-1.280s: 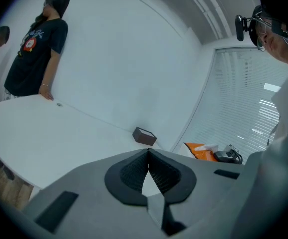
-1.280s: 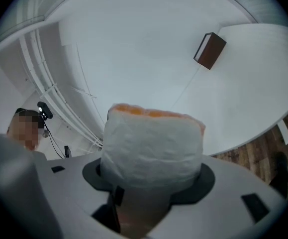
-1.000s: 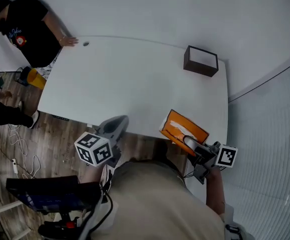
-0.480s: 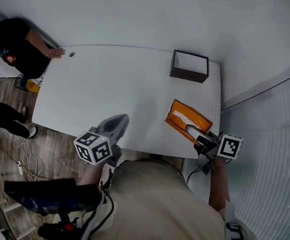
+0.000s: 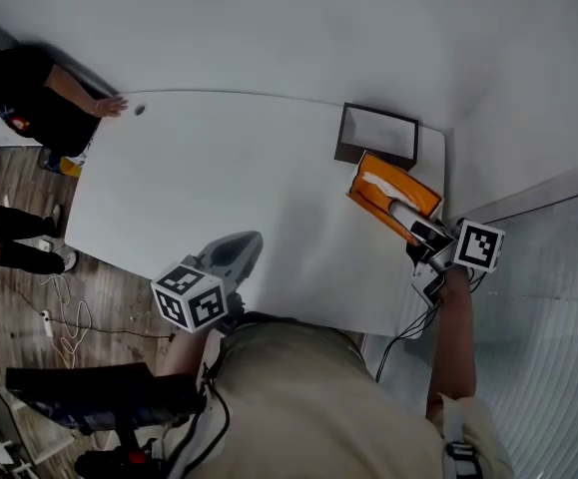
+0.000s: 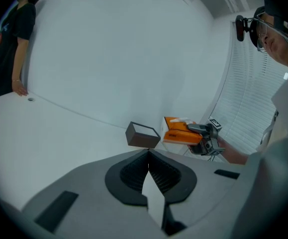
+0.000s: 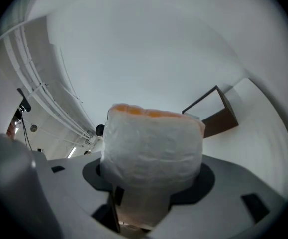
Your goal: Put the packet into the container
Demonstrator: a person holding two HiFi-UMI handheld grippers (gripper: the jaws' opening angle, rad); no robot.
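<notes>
**White table, far corner: packet in the air next to the box**

Orange and white, the packet (image 5: 393, 190) hangs over the table (image 5: 219, 188) at the right of the head view. Its far end overlaps the near wall of the container (image 5: 380, 112); whether they touch I cannot tell. The right gripper (image 5: 404, 214) clamps the packet by its near end, jaws wide around the soft bulk. In the right gripper view the wrapper bulges over both pads.

The dark, open-topped container sits at the upper right of the table, near its edges. The packet looks about as long as the opening, so it probably has to go in squarely. If it comes in low or skewed, its free end may catch the rim. It could then shove the light box toward the table edge, or hang on the wall and tip out once let go. Gripped at one end only, the soft pack may also sag or slip.

Nothing steadies the box. The left gripper (image 5: 237, 249) sits at lower centre, jaws together and empty, well apart from it.
</notes>
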